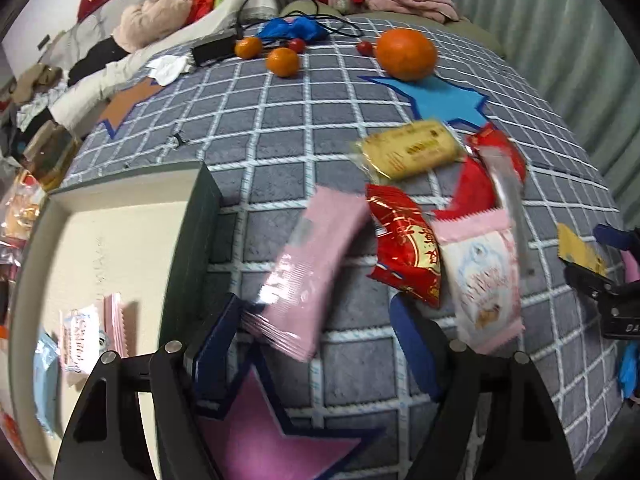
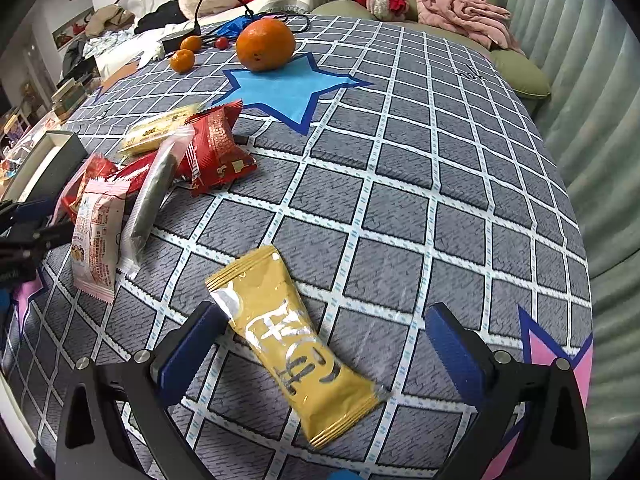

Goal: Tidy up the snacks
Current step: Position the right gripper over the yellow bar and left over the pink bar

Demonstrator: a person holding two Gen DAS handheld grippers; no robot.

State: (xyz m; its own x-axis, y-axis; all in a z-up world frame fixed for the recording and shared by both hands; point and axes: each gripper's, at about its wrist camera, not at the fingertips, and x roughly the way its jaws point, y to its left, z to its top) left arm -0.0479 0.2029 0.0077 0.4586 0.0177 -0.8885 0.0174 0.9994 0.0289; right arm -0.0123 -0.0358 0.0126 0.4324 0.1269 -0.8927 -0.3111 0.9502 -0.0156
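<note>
In the left wrist view my left gripper (image 1: 316,304) stands open over the checked cloth. A blurred pink packet (image 1: 312,268) lies slantwise between its blue fingers (image 1: 412,344), with one corner against the left one. To its left is a dark box with a cream inside (image 1: 120,240), holding a pink-and-white packet (image 1: 84,332) and a blue one (image 1: 44,364). In the right wrist view my right gripper (image 2: 322,312) is open wide around a yellow packet (image 2: 296,352) lying flat. A pile of packets (image 2: 160,168) in red, cream, clear and pink lies to its left.
A big orange (image 2: 264,44) sits on a blue star patch (image 2: 288,88), with two small oranges (image 2: 184,58) and cables behind it. A pink star patch (image 1: 256,432) lies under my left gripper. A sofa with a pink blanket (image 2: 460,8) borders the far edge.
</note>
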